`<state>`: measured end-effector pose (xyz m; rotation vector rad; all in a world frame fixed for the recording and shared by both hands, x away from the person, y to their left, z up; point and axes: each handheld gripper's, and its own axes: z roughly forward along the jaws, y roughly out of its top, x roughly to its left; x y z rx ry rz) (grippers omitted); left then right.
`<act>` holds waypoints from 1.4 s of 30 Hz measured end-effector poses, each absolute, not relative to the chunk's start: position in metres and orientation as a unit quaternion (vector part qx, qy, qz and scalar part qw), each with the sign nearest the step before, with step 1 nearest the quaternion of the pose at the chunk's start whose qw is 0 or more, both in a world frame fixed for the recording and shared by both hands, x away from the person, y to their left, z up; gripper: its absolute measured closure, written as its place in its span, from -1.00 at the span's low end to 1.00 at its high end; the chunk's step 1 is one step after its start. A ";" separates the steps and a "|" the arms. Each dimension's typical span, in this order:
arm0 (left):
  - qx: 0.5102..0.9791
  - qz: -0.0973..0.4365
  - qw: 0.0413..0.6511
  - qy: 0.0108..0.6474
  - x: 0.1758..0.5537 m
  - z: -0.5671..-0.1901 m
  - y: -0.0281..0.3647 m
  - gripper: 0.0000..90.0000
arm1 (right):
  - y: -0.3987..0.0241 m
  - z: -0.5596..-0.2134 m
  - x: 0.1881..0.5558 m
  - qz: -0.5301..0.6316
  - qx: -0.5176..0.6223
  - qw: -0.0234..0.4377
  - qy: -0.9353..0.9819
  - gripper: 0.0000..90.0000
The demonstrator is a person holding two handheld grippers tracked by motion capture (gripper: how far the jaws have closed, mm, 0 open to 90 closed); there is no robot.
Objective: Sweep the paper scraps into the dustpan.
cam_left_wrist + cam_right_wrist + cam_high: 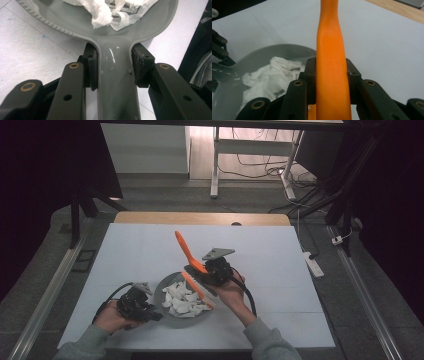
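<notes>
Inside grey pan (165,292): torn white paper (182,301).

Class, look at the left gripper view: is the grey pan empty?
No: the pan holds crumpled white paper.

From above, the white table (150,250) is evenly lit, while the upper left and right of the frame sink into near black. The brightest patch is the floor at top center. Shadows on the table are soft and faint. The picture is slightly soft overall. In the left gripper view, a small glare streak sits on the grey pan's handle (112,57), and the near jaws blur. In the right gripper view, the orange spatula handle (332,75) looks soft and the white paper scraps (269,75) smear.
</notes>
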<state>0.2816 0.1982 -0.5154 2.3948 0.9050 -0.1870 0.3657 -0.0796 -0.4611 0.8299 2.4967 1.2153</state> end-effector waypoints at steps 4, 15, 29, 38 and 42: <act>0.895 -0.071 0.283 0.337 0.281 -0.516 0.197 0.36 | -0.102 -0.462 0.363 0.407 0.311 0.135 0.848 0.55; 0.896 -0.067 0.283 0.336 0.275 -0.514 0.194 0.36 | -0.143 -0.487 0.357 0.367 0.372 0.152 0.839 0.55; 0.896 -0.066 0.284 0.336 0.273 -0.514 0.190 0.36 | -0.096 -0.494 0.337 0.354 0.341 0.134 0.861 0.56; 0.893 -0.063 0.286 0.341 0.273 -0.516 0.187 0.36 | -0.058 -0.483 0.322 0.400 0.309 0.112 0.856 0.56; 0.891 -0.065 0.290 0.342 0.273 -0.517 0.188 0.36 | -0.053 -0.475 0.314 0.409 0.286 0.123 0.858 0.55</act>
